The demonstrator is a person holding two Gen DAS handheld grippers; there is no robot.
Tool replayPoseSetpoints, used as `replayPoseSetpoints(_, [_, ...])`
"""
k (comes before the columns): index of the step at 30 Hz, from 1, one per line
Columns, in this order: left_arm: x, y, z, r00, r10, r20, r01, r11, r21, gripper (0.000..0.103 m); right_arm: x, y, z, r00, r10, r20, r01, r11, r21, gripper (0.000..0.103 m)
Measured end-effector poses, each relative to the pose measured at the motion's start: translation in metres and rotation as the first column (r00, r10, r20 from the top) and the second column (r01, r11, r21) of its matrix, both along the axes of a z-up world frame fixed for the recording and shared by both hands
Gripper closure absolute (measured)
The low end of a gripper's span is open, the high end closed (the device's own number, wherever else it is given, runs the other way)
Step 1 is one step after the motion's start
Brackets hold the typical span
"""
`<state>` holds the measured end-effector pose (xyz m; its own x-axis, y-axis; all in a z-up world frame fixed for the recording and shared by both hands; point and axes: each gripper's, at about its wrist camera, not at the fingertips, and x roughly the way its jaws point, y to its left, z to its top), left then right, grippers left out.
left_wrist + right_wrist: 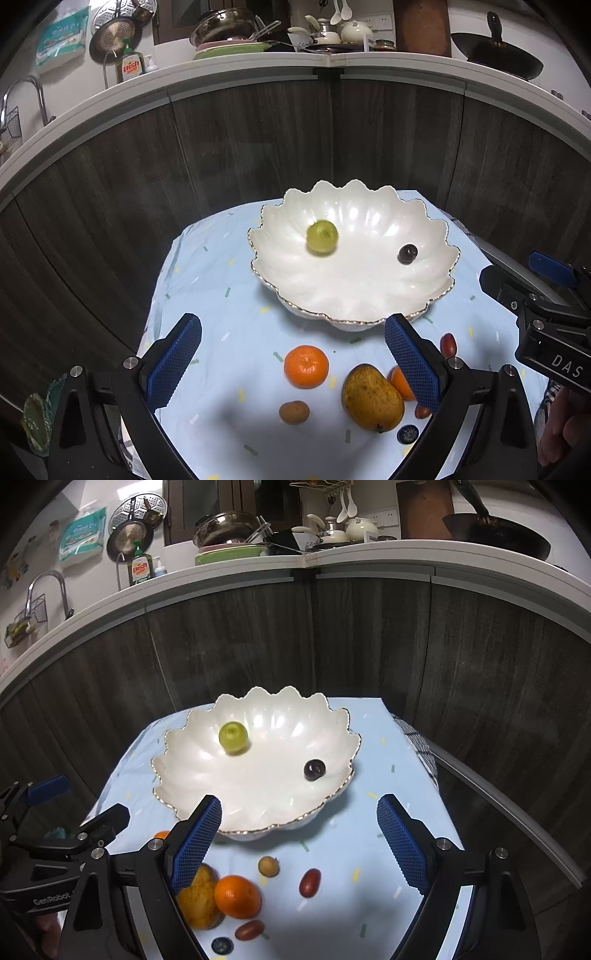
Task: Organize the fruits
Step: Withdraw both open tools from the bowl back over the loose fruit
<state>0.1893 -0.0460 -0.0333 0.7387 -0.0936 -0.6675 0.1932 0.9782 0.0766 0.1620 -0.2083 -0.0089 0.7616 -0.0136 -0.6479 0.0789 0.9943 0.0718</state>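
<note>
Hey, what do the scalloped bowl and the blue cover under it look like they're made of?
The scalloped bowl looks like glazed ceramic, possibly porcelain: pearly white gloss with bright highlights and a thin gold line on its rim. The blue cover looks like thin cloth, matte, wrinkled and draped over the edges, printed with small confetti marks.

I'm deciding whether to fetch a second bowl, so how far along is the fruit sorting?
Early stage. Done: a green grape and a dark grape lie in the white bowl. In hand: nothing; the left gripper and right gripper are both open and empty. Left on the blue cloth: two oranges, the mango, a small brown fruit, two red fruits and a blueberry.
</note>
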Motion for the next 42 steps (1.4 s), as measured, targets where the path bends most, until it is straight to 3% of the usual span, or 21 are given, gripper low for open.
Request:
replayPoseSetpoints(19, [-0.033, 0.014, -0.01, 1.0, -0.017, -0.012, 0.017, 1.0, 0.001, 0.002, -0.028, 0.02, -0.008, 0.999, 0.039, -0.031, -0.04, 0.999, -0.025, 0.016])
replayPoseSetpoints(42, [-0.049, 0.029, -0.046, 0.997, -0.058, -0.058, 0.058, 0.998, 0.0, 0.002, -0.046, 0.043, -0.048, 0.986, 0.08, -0.145, -0.087, 0.995, -0.041, 0.016])
